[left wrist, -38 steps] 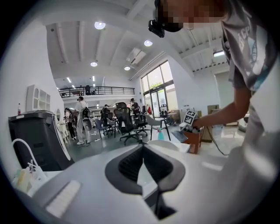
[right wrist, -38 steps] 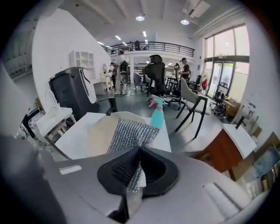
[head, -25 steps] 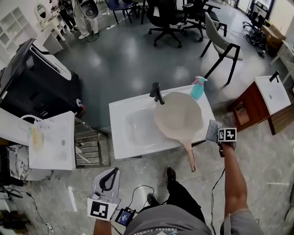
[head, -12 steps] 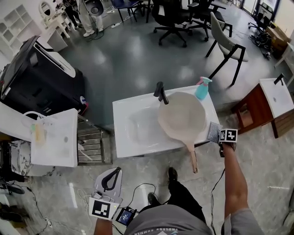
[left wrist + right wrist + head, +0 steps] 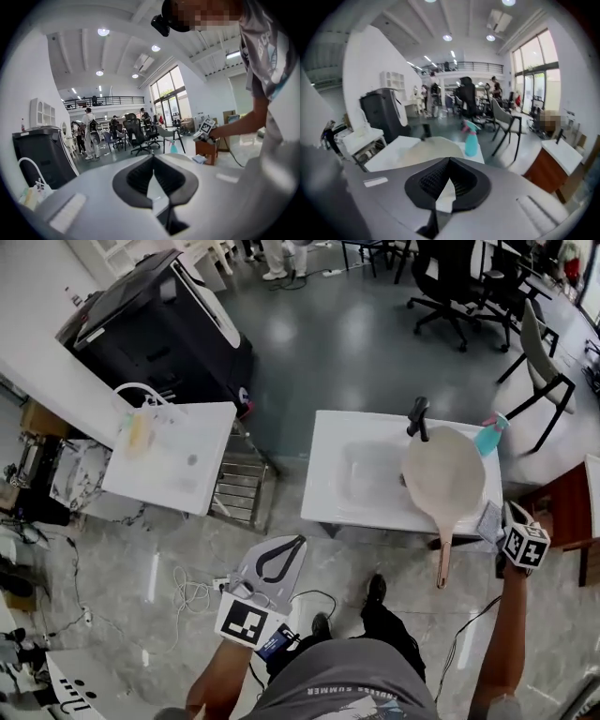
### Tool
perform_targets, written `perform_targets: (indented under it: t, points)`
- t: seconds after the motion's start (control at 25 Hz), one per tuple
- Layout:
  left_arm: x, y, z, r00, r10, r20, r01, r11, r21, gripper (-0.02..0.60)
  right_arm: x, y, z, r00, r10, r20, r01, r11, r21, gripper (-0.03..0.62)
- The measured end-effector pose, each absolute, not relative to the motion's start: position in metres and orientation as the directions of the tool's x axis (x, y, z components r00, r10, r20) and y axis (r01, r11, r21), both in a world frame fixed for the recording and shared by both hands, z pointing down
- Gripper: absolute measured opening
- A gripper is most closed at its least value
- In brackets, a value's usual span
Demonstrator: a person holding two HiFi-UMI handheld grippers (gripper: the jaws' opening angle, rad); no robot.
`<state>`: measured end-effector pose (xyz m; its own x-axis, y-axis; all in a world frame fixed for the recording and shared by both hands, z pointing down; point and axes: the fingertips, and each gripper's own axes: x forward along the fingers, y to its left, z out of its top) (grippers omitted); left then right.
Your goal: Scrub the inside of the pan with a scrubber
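Observation:
A beige pan (image 5: pixel 442 474) lies in the right part of the white sink (image 5: pixel 352 507), its copper handle (image 5: pixel 443 563) sticking out over the front edge. The pan (image 5: pixel 426 150) also shows ahead in the right gripper view. A grey pad (image 5: pixel 488 519), seemingly the scrubber, is at the sink's front right corner. My right gripper (image 5: pixel 500 529) is right beside it; whether they touch I cannot tell. Its jaws (image 5: pixel 449 161) meet tip to tip with nothing seen between them. My left gripper (image 5: pixel 296 544) hangs low over the floor, far from the sink, jaws (image 5: pixel 153 159) together and empty.
A black faucet (image 5: pixel 418 418) stands behind the pan and a teal spray bottle (image 5: pixel 489 435) at the sink's back right corner. A second white basin (image 5: pixel 173 470) with a steel rack (image 5: pixel 239 488) stands to the left. A wooden cabinet (image 5: pixel 562 512) is at the right. Cables (image 5: pixel 192 596) lie on the floor.
The head view has swung left, so the sink and pan now sit further right in the picture. The right gripper stays at the sink's front right corner. The left gripper shows higher and more central.

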<state>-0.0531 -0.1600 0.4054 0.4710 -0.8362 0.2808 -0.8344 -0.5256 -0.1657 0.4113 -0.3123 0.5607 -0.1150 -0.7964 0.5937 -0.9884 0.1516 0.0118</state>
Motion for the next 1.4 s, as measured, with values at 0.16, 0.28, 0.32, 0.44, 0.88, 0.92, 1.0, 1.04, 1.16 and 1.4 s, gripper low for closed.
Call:
perform_targets:
  t: [0.16,0.28,0.32,0.44,0.88,0.92,1.0,1.04,1.16,1.4]
  points:
    - [-0.081,-0.138,0.388,0.482,-0.856,0.187,-0.841,-0.512,-0.174,0.002,0.284,-0.280,0.452,-0.351,-0.855,0.381,-0.919,0.392,0.034,-0.002]
    - [-0.104,-0.117,0.373,0.488,-0.861,0.141,-0.848,-0.506,-0.159,0.002,0.200,-0.239,0.380,-0.492,-0.834,0.251,-0.853,0.520,0.054,-0.001]
    - [-0.111,-0.110,0.368,0.493,-0.861,0.129,-0.847,-0.508,-0.156,0.002,0.177,-0.225,0.359,-0.525,-0.822,0.218,-0.834,0.549,0.060,0.000]
    - [-0.128,-0.086,0.356,0.511,-0.854,0.102,-0.838,-0.521,-0.162,0.002,0.124,-0.181,0.315,-0.592,-0.792,0.151,-0.790,0.607,0.084,0.000]
    - [-0.165,-0.011,0.349,0.587,-0.807,0.069,-0.797,-0.591,-0.129,0.002,0.026,-0.051,0.295,-0.637,-0.748,0.186,-0.722,0.664,0.196,-0.002]
    - [-0.169,-0.009,0.351,0.596,-0.800,0.067,-0.790,-0.599,-0.130,0.002,0.020,-0.044,0.296,-0.634,-0.751,0.187,-0.724,0.661,0.199,-0.002]
    - [-0.179,-0.007,0.353,0.613,-0.788,0.059,-0.777,-0.614,-0.136,0.002,0.009,-0.033,0.295,-0.622,-0.760,0.186,-0.731,0.649,0.209,-0.002]
    - [-0.183,-0.005,0.352,0.619,-0.784,0.055,-0.773,-0.620,-0.137,0.002,0.005,-0.029,0.293,-0.616,-0.766,0.186,-0.735,0.643,0.214,-0.002]
    - [-0.184,0.008,0.347,0.617,-0.784,0.066,-0.775,-0.620,-0.121,0.002,0.010,-0.017,0.285,-0.607,-0.771,0.194,-0.742,0.637,0.210,-0.002]
    - [-0.185,0.014,0.350,0.600,-0.797,0.071,-0.791,-0.604,-0.096,0.002,0.013,-0.014,0.283,-0.607,-0.769,0.200,-0.741,0.639,0.205,-0.002]
